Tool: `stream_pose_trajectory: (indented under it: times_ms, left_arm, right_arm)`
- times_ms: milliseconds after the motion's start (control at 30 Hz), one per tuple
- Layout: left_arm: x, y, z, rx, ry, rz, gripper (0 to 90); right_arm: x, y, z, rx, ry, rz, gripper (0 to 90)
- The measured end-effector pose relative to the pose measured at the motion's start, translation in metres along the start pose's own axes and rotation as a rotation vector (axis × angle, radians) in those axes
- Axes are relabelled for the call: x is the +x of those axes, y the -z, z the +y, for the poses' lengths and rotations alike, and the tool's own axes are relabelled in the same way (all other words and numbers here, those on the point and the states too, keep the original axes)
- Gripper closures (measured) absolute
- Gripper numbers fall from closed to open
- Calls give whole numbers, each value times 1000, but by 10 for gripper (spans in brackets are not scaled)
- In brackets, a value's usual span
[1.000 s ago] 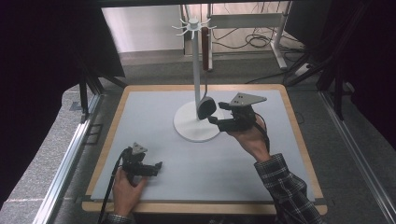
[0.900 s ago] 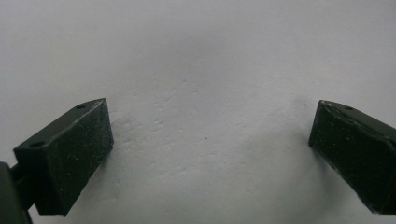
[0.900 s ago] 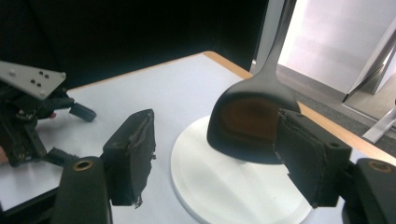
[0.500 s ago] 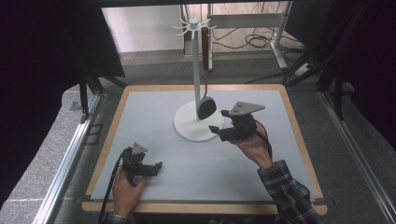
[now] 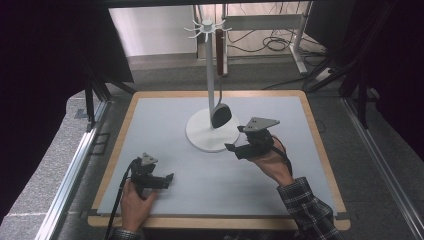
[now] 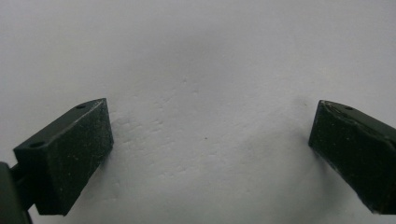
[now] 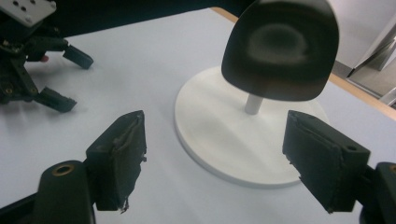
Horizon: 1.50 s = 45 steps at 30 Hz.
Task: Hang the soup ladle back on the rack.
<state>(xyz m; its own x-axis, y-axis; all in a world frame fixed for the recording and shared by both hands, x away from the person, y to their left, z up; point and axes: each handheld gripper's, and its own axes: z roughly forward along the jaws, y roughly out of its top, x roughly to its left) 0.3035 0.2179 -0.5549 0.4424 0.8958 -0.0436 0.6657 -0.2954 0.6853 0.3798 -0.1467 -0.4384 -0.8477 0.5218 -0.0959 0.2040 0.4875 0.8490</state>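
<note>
A white rack stands at the middle of the mat on a round base (image 5: 200, 137), with a thin pole (image 5: 210, 75) and hooks at its top. A ladle hangs from one hook by its brown handle (image 5: 219, 45), and its dark head (image 5: 220, 115) (image 7: 280, 49) hovers just above the base (image 7: 224, 135). My right gripper (image 5: 234, 139) (image 7: 212, 135) is open beside the base's right edge, pointing at the head, with nothing between its fingers. My left gripper (image 5: 169, 181) (image 6: 210, 135) rests open on the mat at the front left, holding nothing.
The pale mat (image 5: 280, 107) lies on a wooden-edged board (image 5: 320, 150). From the right gripper view, the left gripper (image 7: 60, 77) sits far off on the mat. Dark curtains and metal frames flank the table, and cables lie on the floor behind it.
My right gripper has drawn back from the ladle head toward the person and a little lower. The left gripper has stayed put.
</note>
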Motion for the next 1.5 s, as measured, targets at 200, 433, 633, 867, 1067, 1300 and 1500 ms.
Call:
stream_pose_trajectory:
  times_ms: [200,433,633,867,1067,1300,1500]
  left_arm:
    - [0,0,0,0,0,0,1]
    - [0,0,0,5,-5,0,1]
    - [-1,0,0,-2,11,1,1]
    - [-1,0,0,-2,11,1,1]
    - [-1,0,0,1,7,1,1]
    - [-1,0,0,1,6,0,1]
    - [-1,0,0,1,7,0,1]
  right_arm:
    - [4,-3,-10,29,13,-2,185]
    - [7,-5,-23,60,9,-4,151]
    - [9,-2,-34,73,-8,-3,125]
    - [9,5,-46,83,-30,-13,104]
    - [10,10,-57,96,-42,-28,97]
    - [10,17,-72,115,-55,-49,86]
    - [10,22,-83,135,-64,-73,67]
